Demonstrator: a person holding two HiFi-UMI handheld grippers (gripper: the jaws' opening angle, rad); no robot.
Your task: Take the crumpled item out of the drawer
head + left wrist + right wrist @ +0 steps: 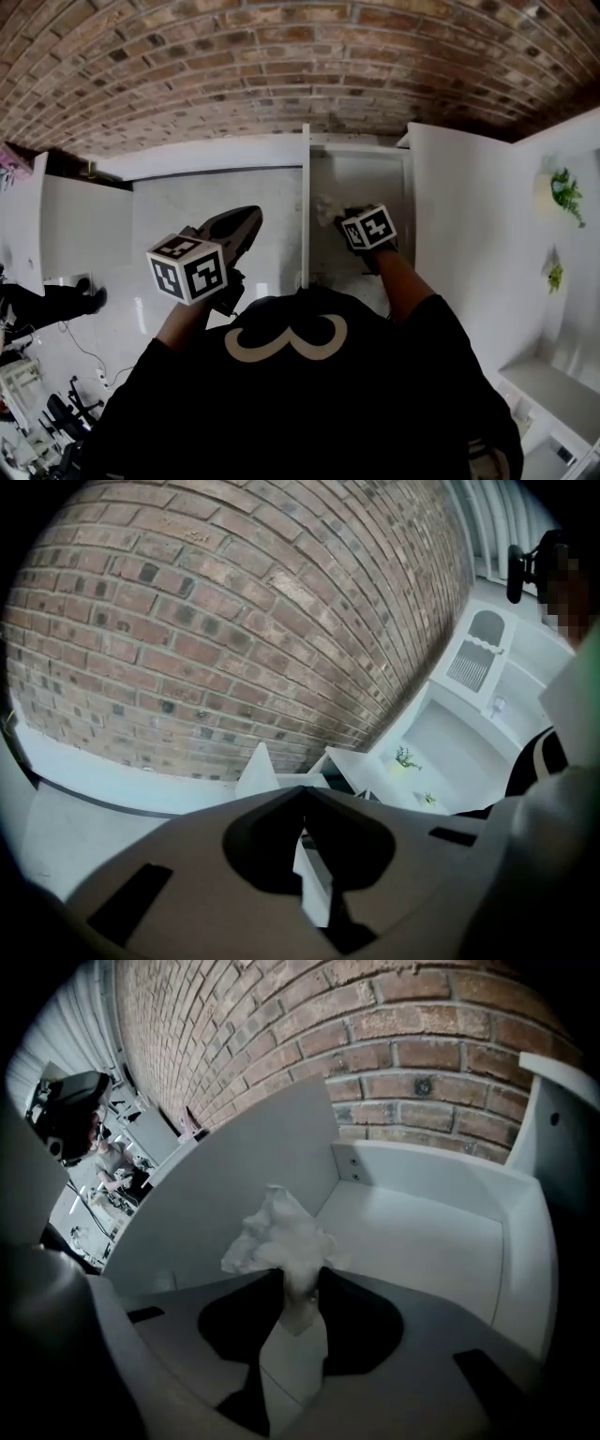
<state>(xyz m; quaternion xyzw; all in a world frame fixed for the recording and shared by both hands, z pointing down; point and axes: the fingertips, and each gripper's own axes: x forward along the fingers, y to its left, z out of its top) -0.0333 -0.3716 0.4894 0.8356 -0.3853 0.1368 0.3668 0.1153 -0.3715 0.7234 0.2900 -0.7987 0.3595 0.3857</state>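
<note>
One crumpled white wad [278,1241], pinched at its near end by the right gripper [298,1283], fingers [247,1307] closed on it; it sits over the drawer [422,1232] floor, within the walls. Left gripper [302,794]: fingers together, empty, held off to the side of the drawer. Handling advice: keep the pinch firm, lift straight up clear of the walls, and avoid snagging loose folds.

The right gripper [298,1269] pinches crumpled white paper [277,1237] over the white drawer [422,1232].

Crumpled paper [278,1241], smooth matt drawer [427,1241]
</note>
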